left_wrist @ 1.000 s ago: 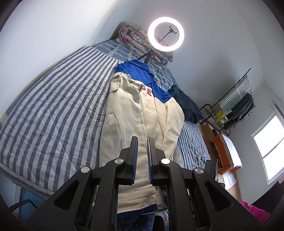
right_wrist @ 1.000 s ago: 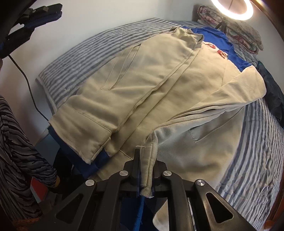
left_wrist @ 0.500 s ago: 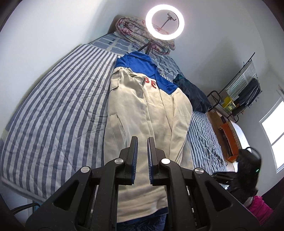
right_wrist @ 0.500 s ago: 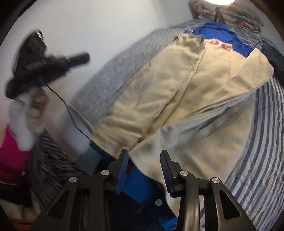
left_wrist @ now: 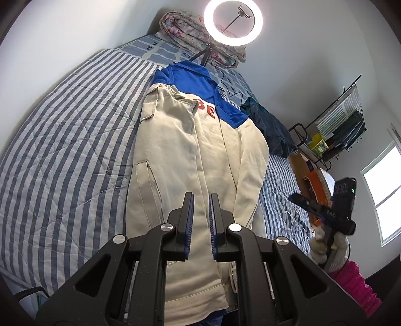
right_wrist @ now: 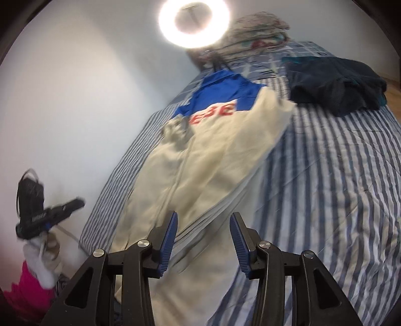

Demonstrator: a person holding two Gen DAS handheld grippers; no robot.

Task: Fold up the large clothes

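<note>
Left wrist view: left hand-held gripper (left_wrist: 201,215) clenched to a narrow gap, nothing between its pads, hovering over the cream-and-blue jacket (left_wrist: 190,155). Jacket lies lengthwise on the striped bed (left_wrist: 62,140), both sides folded inward. Ring light (left_wrist: 233,22) at the head end.

Right wrist view, blurred: right hand-held gripper (right_wrist: 203,240) released, jaws opening, empty, above the jacket (right_wrist: 213,160). Dark garment (right_wrist: 333,82) lies beside it.
</note>
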